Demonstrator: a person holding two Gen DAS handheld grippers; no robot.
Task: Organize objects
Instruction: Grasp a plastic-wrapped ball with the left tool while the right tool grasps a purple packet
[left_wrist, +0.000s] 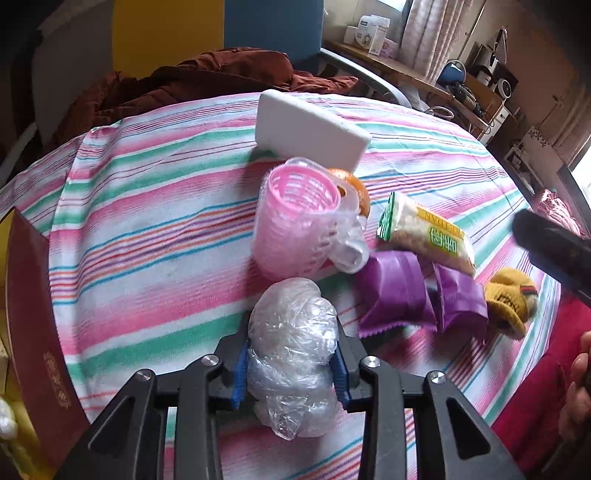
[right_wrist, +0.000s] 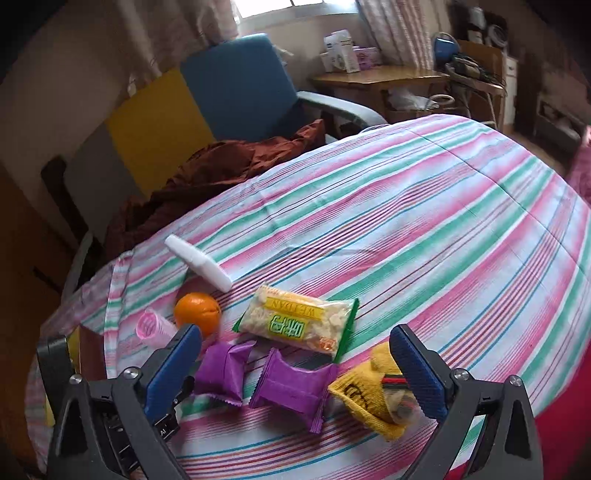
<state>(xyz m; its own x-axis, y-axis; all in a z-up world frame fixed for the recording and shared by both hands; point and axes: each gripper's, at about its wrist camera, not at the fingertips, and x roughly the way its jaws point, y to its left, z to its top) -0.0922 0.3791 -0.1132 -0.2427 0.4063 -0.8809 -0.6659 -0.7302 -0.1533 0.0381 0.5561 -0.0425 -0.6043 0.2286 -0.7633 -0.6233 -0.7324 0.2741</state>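
Red box: it stands at the far left edge of the striped cloth; you cannot tell from here whether it is where things should go.
Left gripper: your left tongs are clenched on the crumpled clear plastic bundle, blue pads pressing its two sides; it bulges out ahead of the fingertips and sits low over the cloth.
Pink baskets: a wrapped stack lying on its side just beyond the bundle, with the orange touching behind and the white foam block leaning further back.
Snack bag: flat on the cloth, past the two purple packets, which lie side by side between your right tongs' fingers in the view.
Yellow knit item: just inside the right-hand finger, not touched.
Right gripper: released, jaws wide, hovering over the packets and gripping nothing.
Progress: early, by my reading. One item is in hand; every other item looks loose and scattered, and no sorted group shows yet.
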